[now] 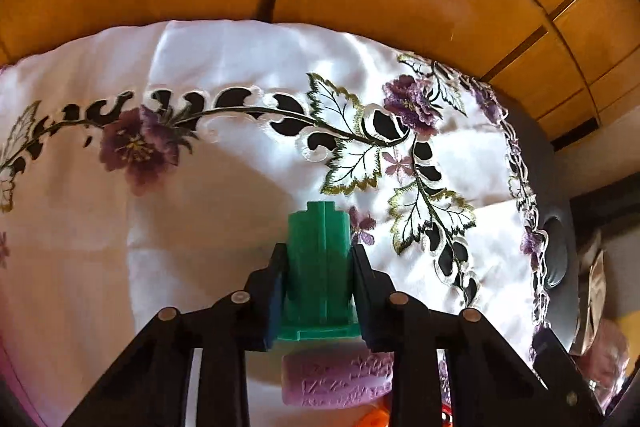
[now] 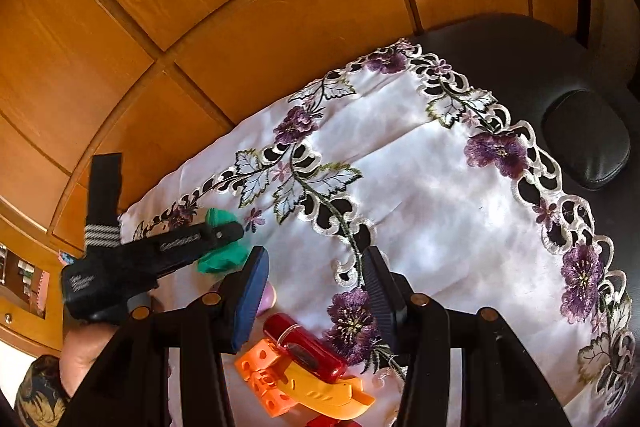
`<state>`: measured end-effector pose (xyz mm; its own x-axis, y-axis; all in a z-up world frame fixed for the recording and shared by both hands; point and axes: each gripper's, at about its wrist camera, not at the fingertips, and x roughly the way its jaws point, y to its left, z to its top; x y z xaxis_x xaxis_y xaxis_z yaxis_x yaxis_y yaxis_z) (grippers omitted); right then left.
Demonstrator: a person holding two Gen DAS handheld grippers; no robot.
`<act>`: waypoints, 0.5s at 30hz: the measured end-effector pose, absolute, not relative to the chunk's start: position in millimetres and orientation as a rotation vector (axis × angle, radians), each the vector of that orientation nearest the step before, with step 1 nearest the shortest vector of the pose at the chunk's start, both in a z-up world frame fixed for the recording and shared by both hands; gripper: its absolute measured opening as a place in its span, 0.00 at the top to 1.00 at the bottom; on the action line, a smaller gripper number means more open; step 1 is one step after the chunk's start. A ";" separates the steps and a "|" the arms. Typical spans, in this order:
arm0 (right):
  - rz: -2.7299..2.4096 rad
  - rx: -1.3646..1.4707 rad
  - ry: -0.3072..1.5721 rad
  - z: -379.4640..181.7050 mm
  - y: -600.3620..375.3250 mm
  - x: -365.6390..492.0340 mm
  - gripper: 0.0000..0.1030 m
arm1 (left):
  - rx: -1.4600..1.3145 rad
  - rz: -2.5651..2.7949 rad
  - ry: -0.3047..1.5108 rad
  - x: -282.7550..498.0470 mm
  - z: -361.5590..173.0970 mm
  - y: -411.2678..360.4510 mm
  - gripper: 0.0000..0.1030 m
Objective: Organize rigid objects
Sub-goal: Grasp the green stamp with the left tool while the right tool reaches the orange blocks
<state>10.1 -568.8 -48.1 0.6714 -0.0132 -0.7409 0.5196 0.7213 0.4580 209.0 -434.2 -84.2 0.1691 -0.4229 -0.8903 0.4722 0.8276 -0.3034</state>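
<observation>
Left hand-held gripper (image 1: 318, 291): sitting at the lower centre of the left wrist view, its two black fingers pressing in on both sides of the green block (image 1: 318, 267) and holding it upright above the cloth.
Green block: showing again at the left of the right wrist view (image 2: 222, 255), partly hidden behind the black body of the left tool.
Right hand-held gripper (image 2: 314, 291): spreading wide at the lower centre of its view, gripping nothing, with bare cloth lying between the fingers.
Purple block (image 1: 336, 379): lying on the cloth at the bottom centre of the left wrist view, below the green block; embossed marks are showing on its face.
Red piece (image 2: 304, 345): resting on the orange pieces (image 2: 300, 383) at the bottom centre of the right wrist view.
Tabletop (image 2: 520, 51): showing dark at the upper right of the frame, carrying a white embroidered cloth (image 2: 432, 195) with purple flowers.
Wooden panels (image 2: 200, 7): filling the upper part of both views.
</observation>
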 end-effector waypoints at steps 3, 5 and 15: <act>-0.347 0.731 0.788 -50.0 -572.9 8.0 0.53 | 0.075 -0.644 1.192 198.8 -71.8 -417.4 0.71; -0.353 0.740 0.791 -51.4 -575.1 7.5 0.53 | 0.079 -0.650 1.154 190.9 -62.7 -399.9 0.71; -0.370 0.731 0.833 -60.4 -576.8 9.7 0.53 | 0.083 -0.711 1.130 102.5 -54.5 -296.0 0.70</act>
<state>9.7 -576.8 -60.4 0.6298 -0.0201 -0.7765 0.5628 0.7008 0.4383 102.5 -296.0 -54.5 0.2342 -0.4771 -0.8471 0.5575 0.7797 -0.2850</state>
